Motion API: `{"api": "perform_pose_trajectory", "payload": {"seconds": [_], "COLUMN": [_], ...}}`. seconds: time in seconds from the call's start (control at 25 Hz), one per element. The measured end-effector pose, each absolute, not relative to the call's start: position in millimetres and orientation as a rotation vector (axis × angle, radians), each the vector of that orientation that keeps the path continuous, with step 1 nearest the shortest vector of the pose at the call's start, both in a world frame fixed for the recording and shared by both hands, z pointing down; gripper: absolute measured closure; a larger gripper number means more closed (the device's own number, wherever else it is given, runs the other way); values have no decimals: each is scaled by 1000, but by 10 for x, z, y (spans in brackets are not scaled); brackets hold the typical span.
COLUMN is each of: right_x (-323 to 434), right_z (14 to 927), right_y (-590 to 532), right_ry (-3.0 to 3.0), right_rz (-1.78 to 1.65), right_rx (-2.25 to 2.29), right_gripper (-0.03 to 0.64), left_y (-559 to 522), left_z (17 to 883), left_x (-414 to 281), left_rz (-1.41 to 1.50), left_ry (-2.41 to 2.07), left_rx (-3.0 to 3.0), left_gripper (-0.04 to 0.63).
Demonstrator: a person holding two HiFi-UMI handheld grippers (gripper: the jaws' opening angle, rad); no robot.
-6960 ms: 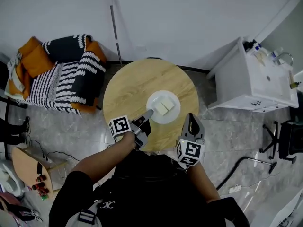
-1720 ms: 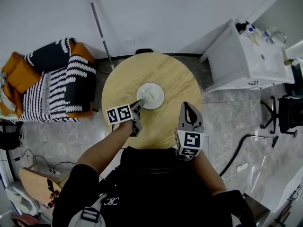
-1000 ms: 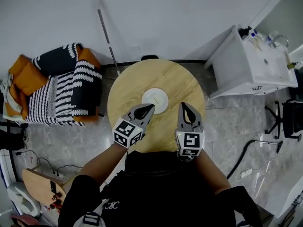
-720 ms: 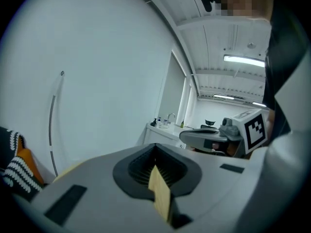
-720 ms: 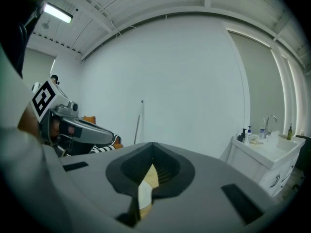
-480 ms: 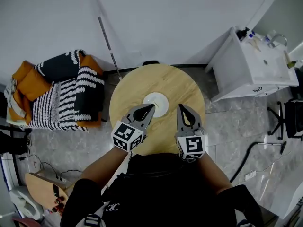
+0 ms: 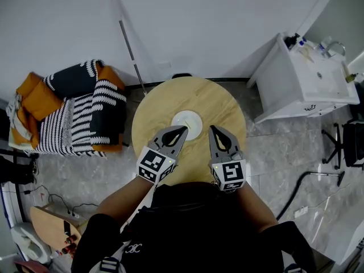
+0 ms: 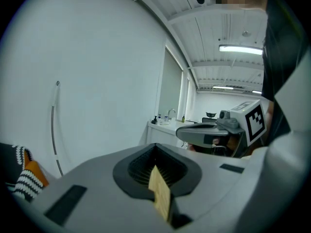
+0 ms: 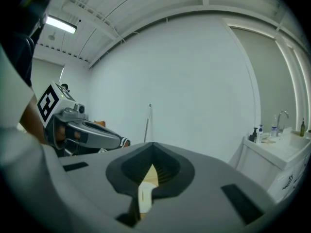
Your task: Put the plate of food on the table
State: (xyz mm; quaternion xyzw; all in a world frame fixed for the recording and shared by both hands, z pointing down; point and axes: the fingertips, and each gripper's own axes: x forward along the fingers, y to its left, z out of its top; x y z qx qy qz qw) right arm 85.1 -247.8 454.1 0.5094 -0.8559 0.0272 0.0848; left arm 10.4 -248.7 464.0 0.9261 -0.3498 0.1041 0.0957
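- A white wall (image 7: 227, 21) fills the top of the head view. A thin pale rod (image 7: 128, 38) leans against it, upper left of centre.
- At the left edge sits a seat heaped with orange cushions (image 7: 37, 98) and black-and-white striped throws (image 7: 79, 118).
- A white sink cabinet (image 7: 296, 87) stands in the upper right, with small bottles (image 7: 294, 40) and a tap (image 7: 334, 48) on its top.
- A black office chair (image 7: 348, 144) is cropped by the right edge.
- A dark hose (image 7: 293, 191) curves over the grey marble floor (image 7: 273, 152) at lower right.
- In the lower left corner lies a wooden board (image 7: 48, 229) carrying small red items (image 7: 69, 242).
- A ceiling strip light (image 8: 241, 48) glows at the upper right of the left gripper view.
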Motion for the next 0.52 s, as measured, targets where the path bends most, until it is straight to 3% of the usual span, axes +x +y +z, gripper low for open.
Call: {"api": "perform_pose_trajectory", "payload": {"seconds": [0.52], "right_x": [762], "right_z": [4587], "right_y": [-2489], "right_ry": [-2545], "right_rz": [94], "right_rx": [1487], "right_gripper": [611], "left_y": [-2521], "left_z": [4777], "left_x": [-46], "left_rz": [313], "left_ry": [-1070], "left_rx": [2658], "left_gripper": [588]}}
